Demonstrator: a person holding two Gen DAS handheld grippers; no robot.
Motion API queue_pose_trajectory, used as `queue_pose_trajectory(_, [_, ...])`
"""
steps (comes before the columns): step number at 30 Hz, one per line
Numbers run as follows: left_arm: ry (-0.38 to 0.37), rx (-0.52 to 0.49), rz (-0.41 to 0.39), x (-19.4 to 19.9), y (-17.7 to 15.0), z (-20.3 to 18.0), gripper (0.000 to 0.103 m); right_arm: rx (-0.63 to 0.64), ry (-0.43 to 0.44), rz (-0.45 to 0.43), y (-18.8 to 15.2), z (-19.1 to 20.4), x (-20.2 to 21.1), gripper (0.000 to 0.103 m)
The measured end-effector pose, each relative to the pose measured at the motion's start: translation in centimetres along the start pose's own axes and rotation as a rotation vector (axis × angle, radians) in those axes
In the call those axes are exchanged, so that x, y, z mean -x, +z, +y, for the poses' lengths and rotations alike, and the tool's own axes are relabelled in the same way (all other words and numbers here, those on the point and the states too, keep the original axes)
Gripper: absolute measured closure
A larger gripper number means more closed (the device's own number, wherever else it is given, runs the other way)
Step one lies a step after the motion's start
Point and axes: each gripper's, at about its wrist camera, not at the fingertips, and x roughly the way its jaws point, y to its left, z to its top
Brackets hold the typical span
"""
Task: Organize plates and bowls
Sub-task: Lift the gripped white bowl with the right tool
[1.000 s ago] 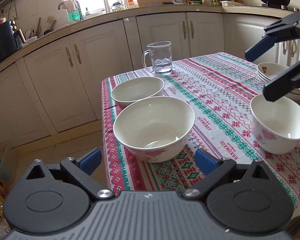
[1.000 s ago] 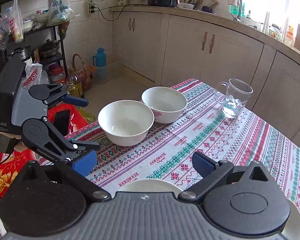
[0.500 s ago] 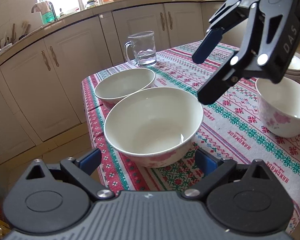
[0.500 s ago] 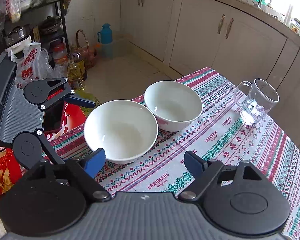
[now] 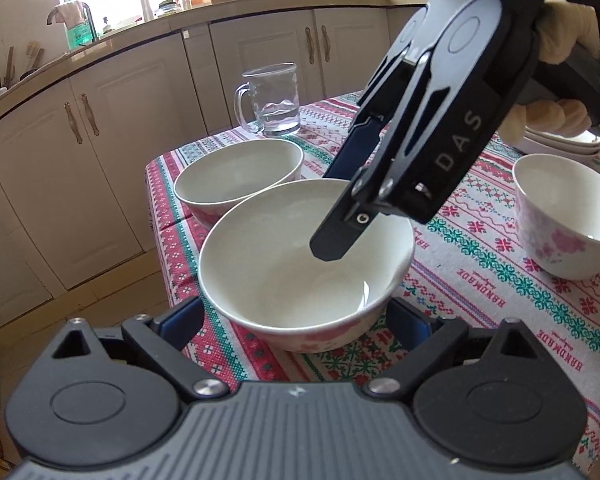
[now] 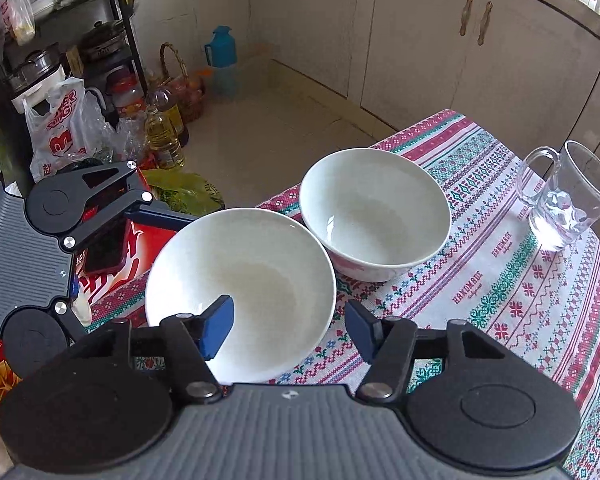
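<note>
The near bowl point(image 5: 300, 264) sits upright, mouth up, at the table's point(image 5: 500, 256) near-left corner, touching the far bowl point(image 5: 236, 176) — round, so no long axis. The right gripper point(image 6: 288, 328) straddles its rim, released: one finger point(image 5: 332, 236) inside, one outside. The left gripper point(image 5: 296, 320) flanks it, spread; contact probably none.

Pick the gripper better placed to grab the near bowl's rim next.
Right. The right gripper is open, one finger inside the near bowl, the other outside its rim. The left gripper is open wide beside the bowl's base, low.
</note>
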Motion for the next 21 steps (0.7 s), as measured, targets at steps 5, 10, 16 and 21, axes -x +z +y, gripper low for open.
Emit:
queue_pose_trajectory(5, [-0.009, -0.001, -0.002, -0.07, 0.05, 0.0, 0.007, -0.01, 0.014, 0.001, 0.23, -0.26, -0.48, 0.049])
queue_pose_trajectory(10, [-0.012, -0.007, -0.006, -0.19, 0.19, 0.01, 0.007, -0.008, 0.016, 0.0, 0.24, -0.2, -0.48, 0.049])
queue_pose_trajectory(16, [-0.026, -0.011, -0.022, 0.23, 0.6, 0.1, 0.007, -0.003, 0.018, 0.003, 0.29, -0.23, -0.61, 0.049])
queue_pose_trajectory(21, [-0.051, 0.009, -0.022, 0.15, 0.7, 0.51, 0.007, -0.004, 0.02, 0.003, 0.33, -0.24, -0.67, 0.049])
